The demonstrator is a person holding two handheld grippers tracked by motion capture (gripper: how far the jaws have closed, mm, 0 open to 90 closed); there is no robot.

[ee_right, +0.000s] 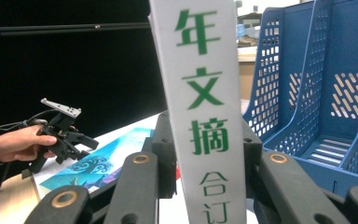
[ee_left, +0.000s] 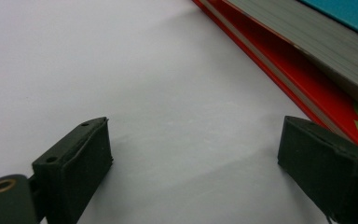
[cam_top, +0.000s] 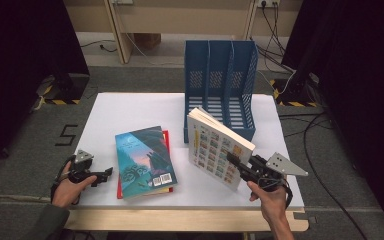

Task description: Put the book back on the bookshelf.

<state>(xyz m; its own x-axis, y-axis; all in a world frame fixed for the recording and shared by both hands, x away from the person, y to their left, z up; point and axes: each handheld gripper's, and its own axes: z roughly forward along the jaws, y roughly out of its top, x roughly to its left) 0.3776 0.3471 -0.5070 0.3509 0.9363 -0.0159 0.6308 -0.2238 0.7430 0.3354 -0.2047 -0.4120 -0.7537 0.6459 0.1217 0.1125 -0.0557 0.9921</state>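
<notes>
At table's right front, the thick white-spined book w/ green Chinese characters and a grid of small colour pics on its cover (cam_top: 215, 150) stands tilted on its lower edge, just in front of the blue plastic three-slot file holder (cam_top: 220, 85). Right gripper (cam_top: 236, 164) comes at it from the lower right, jaws clamped on the spine, one pad each side; in the right gripper view the spine (ee_right: 200, 107) rises straight up between the black jaws. Right hand (cam_top: 267, 192) grips the tool from below, forearm entering at bottom edge, gripper angled up-left, grey three-cornered plate on top.

Left gripper (cam_top: 105, 174) rests low at the white table top's (cam_top: 130, 107) front left, pointing right toward the stack: teal illustrated-cover book (cam_top: 144, 160) lying flat on a red-covered book (ee_left: 303, 79). Jaws apart, nothing between them, bare table under them; stack's edge just beside the right-hand jaw in the left gripper view, touching or not – can't tell. Left hand (cam_top: 70, 187) wraps the handle, sleeve at bottom left.
</notes>
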